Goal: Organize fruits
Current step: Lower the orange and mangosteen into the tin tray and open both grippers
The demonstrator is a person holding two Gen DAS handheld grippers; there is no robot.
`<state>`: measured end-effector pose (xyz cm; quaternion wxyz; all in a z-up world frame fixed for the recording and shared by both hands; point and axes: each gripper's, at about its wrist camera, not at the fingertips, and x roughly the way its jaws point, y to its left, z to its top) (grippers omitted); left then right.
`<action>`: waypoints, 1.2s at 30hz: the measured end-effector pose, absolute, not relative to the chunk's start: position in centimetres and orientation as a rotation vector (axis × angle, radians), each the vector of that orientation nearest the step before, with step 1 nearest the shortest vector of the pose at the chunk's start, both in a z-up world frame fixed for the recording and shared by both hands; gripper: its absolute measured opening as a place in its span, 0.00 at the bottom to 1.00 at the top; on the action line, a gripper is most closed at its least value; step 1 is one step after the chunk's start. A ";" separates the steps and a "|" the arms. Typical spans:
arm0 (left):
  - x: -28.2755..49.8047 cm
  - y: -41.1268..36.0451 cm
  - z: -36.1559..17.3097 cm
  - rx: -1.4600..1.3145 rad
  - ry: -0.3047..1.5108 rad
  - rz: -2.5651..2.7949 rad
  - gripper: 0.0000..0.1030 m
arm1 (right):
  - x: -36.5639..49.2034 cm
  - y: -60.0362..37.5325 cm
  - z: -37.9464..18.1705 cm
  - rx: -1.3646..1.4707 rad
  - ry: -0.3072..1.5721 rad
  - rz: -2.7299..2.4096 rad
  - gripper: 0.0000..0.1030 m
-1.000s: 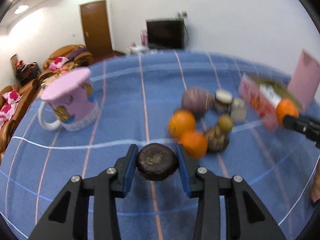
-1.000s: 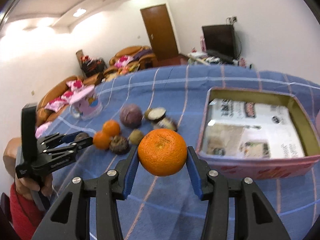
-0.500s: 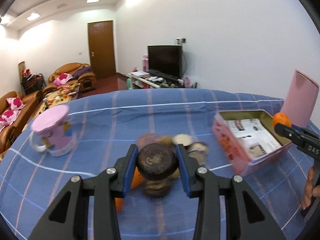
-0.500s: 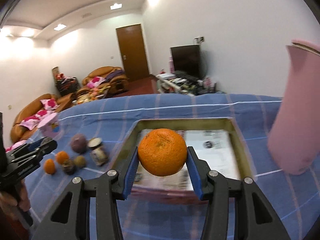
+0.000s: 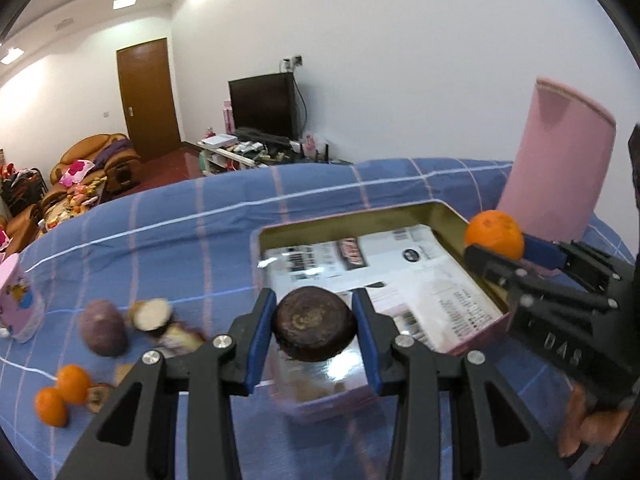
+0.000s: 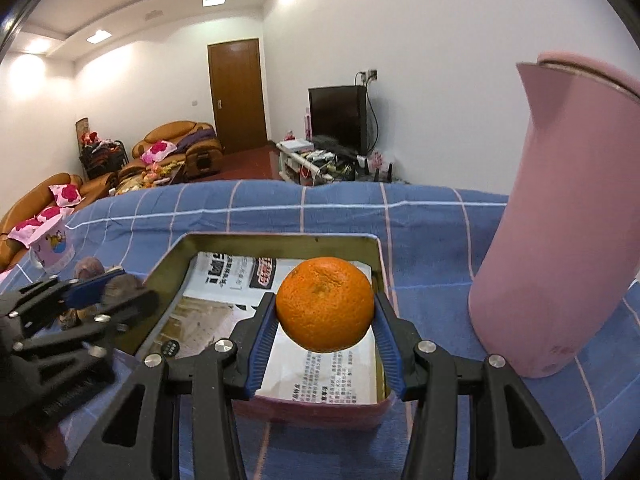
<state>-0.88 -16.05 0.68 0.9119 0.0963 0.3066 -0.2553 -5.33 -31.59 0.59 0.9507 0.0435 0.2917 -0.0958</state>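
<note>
Blue checked cloth below; my left gripper [image 5: 314, 330] clamps a dark fruit [image 5: 314, 328], right gripper [image 6: 325, 310] an orange [image 6: 325, 304], both over the tin [image 6: 168, 264]; next I lower and release.

left gripper [image 5: 315, 326]: now at the tin [image 5: 448, 211]'s 7 o'clock corner, fruit pile left behind
right gripper [image 6: 325, 318]: now over the tin's 5 o'clock half

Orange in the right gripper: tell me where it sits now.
In the right wrist view the orange is clamped in the right gripper, above the paper-lined tin, left of the pink jug.
</note>
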 end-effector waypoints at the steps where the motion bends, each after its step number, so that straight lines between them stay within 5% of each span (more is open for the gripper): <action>1: -0.7 -16.8 0.3 0.206 0.650 -0.524 0.40 | -5.3 -31.8 0.5 0.087 0.599 -0.192 0.48; 21: 0.8 -18.4 -1.4 0.222 0.720 -0.492 0.42 | -4.6 -32.4 -0.9 0.162 0.650 -0.131 0.50; 24: 0.5 -18.5 -1.2 0.232 0.704 -0.482 0.53 | -4.7 -32.5 -0.8 0.188 0.639 -0.117 0.61; 30: -1.2 -18.2 0.0 0.232 0.589 -0.449 0.97 | -5.9 -32.6 0.3 0.198 0.546 -0.135 0.63; 36: -1.7 -16.8 1.1 0.182 0.514 -0.406 1.00 | -6.8 -33.1 1.0 0.213 0.465 -0.186 0.68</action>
